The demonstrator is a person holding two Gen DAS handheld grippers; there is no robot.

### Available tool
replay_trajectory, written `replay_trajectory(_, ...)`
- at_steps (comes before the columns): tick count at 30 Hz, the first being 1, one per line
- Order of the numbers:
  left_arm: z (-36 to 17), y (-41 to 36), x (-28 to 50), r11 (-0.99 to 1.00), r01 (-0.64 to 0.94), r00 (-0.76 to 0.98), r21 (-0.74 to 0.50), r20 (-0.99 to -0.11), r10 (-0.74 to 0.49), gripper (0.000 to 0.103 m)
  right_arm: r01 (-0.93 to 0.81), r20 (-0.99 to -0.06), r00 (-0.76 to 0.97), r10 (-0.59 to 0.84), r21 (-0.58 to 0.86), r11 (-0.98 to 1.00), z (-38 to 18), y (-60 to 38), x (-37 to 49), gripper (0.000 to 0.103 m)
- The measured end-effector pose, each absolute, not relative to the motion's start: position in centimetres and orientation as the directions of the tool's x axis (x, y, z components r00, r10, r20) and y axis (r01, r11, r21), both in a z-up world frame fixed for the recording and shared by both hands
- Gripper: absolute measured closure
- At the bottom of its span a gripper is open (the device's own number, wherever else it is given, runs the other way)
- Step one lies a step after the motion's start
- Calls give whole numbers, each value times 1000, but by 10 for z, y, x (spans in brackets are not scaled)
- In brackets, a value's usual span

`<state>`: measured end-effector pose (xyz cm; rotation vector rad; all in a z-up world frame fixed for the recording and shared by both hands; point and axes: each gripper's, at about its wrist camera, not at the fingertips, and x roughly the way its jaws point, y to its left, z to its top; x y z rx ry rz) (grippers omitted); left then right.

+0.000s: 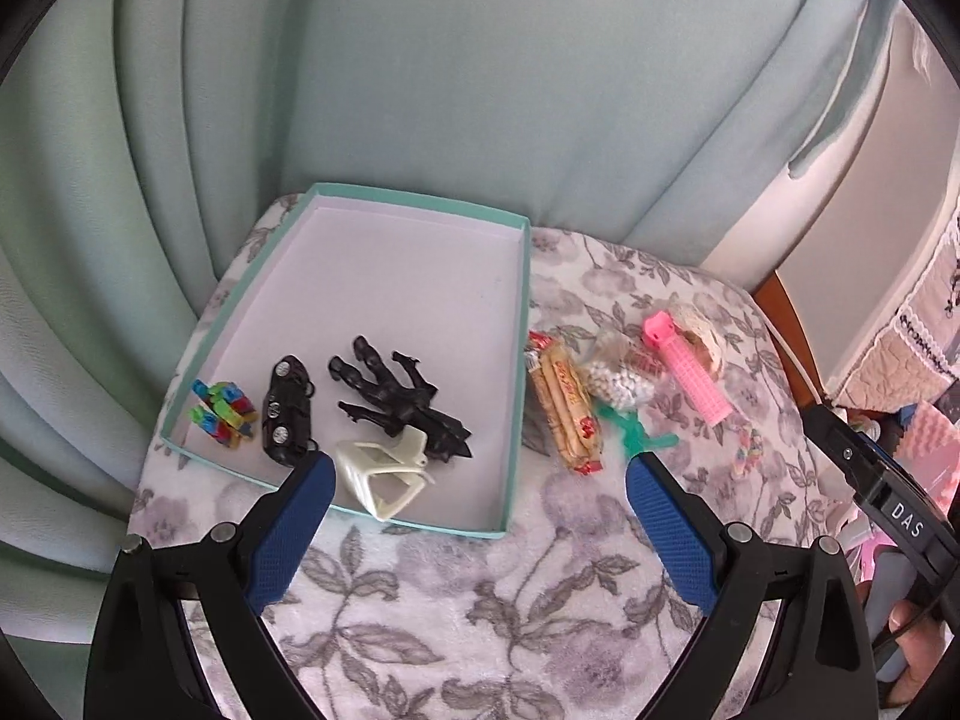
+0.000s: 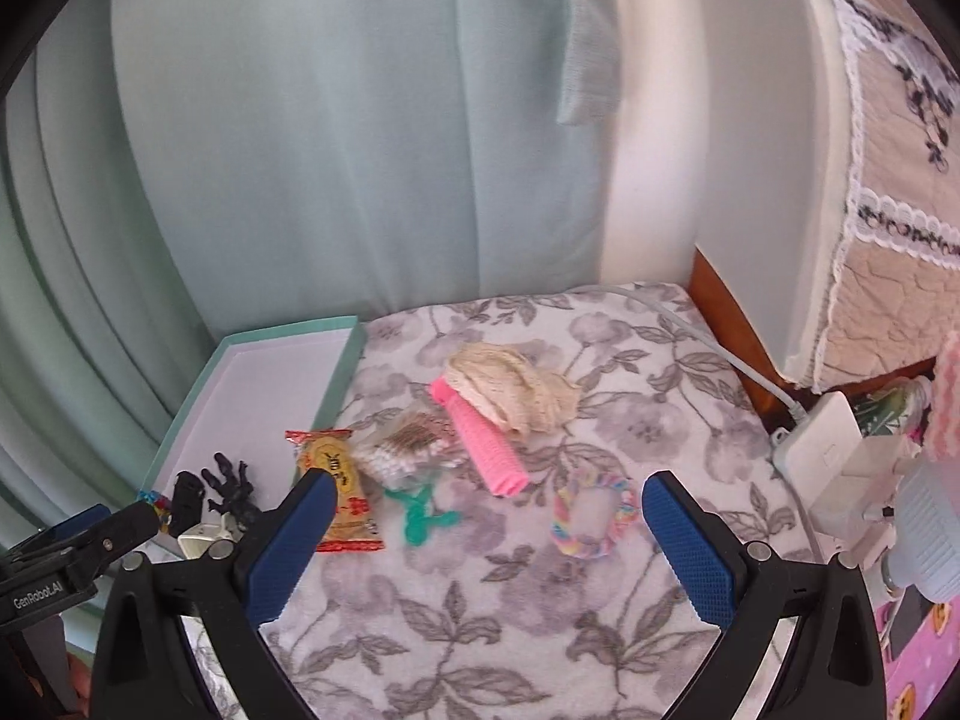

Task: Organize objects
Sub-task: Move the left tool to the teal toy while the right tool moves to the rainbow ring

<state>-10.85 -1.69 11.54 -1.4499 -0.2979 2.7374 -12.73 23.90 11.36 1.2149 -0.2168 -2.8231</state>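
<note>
Snack bar (image 2: 339, 489) lies lengthwise on the floral cloth (image 2: 492, 618), just right of the tray (image 1: 513, 396). Right tool (image 2: 489, 510), blue pads apart and empty, is nearest, the bar by its left pad; left tool (image 1: 480, 474), also apart, straddles the tray's corner.

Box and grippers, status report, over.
Left gripper and right gripper open, empty. Box holds four toys; snack bar, pink roller outside. Nothing blocking.
</note>
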Motion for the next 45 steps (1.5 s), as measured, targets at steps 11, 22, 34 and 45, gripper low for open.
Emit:
replay_trajectory(11, 95, 34, -132, -985, -32, -503, -168, -849, 161, 6, -101, -765, -640, -77, 183, -978, 79, 290, -139, 0)
replay_trajectory(22, 66, 86, -165, -984, -130, -439, -125, -882, 170, 6, -106, -824, -557, -103, 193, -975, 28, 300, -158, 0)
replay_trajectory(34, 49, 113, -187, -974, -188, -404, -129, -893, 196, 23, -74, -835, -535, -126, 195, -978, 9, 297, -168, 0)
replay_trajectory(45, 46, 120, -193, -971, -197, -391, -137, -897, 206, 31, -111, -819, -559, -128, 227, -967, 9, 301, -168, 7)
